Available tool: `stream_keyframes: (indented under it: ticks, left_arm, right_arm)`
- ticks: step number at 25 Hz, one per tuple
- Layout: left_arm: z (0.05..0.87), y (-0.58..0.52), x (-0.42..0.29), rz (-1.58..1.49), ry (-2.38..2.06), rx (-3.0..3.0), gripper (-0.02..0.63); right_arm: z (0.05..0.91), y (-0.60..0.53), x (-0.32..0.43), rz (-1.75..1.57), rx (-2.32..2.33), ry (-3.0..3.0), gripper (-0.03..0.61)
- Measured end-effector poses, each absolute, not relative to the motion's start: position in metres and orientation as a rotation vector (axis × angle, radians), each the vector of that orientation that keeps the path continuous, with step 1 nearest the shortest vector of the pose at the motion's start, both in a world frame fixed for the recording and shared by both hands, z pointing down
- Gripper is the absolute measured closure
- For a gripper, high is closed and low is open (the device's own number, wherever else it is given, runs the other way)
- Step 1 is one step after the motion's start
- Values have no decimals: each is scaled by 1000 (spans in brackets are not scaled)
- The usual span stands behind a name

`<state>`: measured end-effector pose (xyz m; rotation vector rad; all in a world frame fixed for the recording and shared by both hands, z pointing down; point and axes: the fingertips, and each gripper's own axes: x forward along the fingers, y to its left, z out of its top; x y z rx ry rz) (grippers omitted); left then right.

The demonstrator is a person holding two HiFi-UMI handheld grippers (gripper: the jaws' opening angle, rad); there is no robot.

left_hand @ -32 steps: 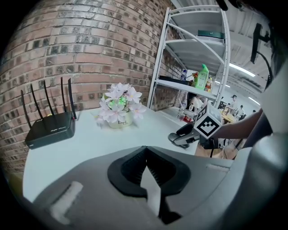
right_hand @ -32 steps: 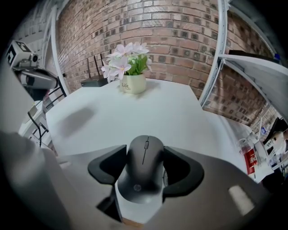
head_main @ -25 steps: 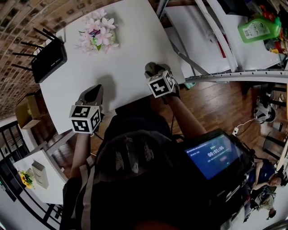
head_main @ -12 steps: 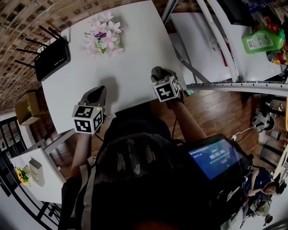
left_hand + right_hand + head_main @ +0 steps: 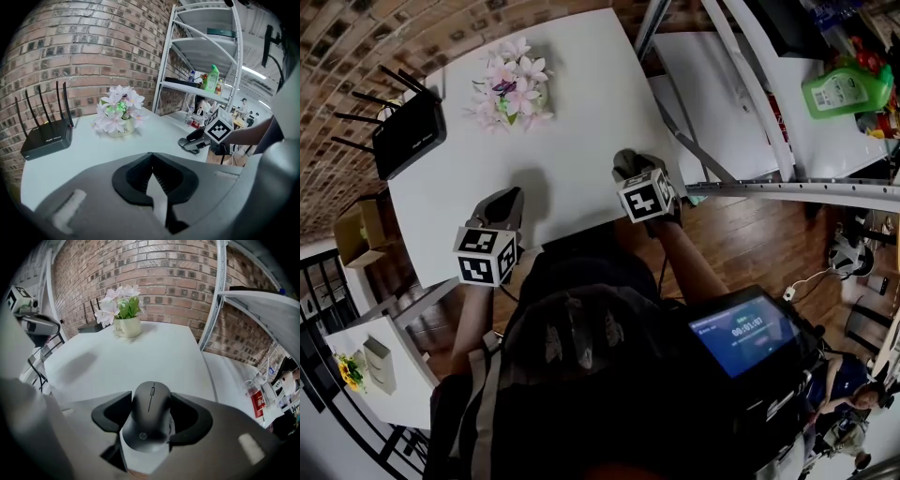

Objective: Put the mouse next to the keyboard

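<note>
The right gripper (image 5: 151, 401) is clamping its jaws on the black mouse (image 5: 149, 423), holding it at the near edge of the white table (image 5: 572, 131). The left gripper (image 5: 151, 159) is hovering beside it, jaws together on nothing. The pickup is looking done and the placing is waiting. No keyboard is showing, perhaps because the person's body is hiding it. Farther off, a flower pot (image 5: 511, 89) and a router (image 5: 408, 136) are sitting well clear.
</note>
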<state>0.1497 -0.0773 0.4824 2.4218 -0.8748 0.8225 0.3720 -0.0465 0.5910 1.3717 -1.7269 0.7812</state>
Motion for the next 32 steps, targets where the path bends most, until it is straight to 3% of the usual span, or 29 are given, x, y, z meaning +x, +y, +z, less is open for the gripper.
stream_keyframes:
  ticks: [5,7,13,32]
  left_arm:
    - [484,-80,155,827,-872,2419,611]
    - [484,-81,158,831,-869,2419,612]
    - [482,-85,165,838,-856,2427,611]
    - [472,-93,185,846,-844,2447,612]
  right_arm:
    - [592,-47,374,792,1375,-1748,307]
    - [591,-47,376,797,1379,-1765,259]
    - [590,-50,372,763,1344,-1804,314]
    - [588,-47,412,839,1372,-1761,324]
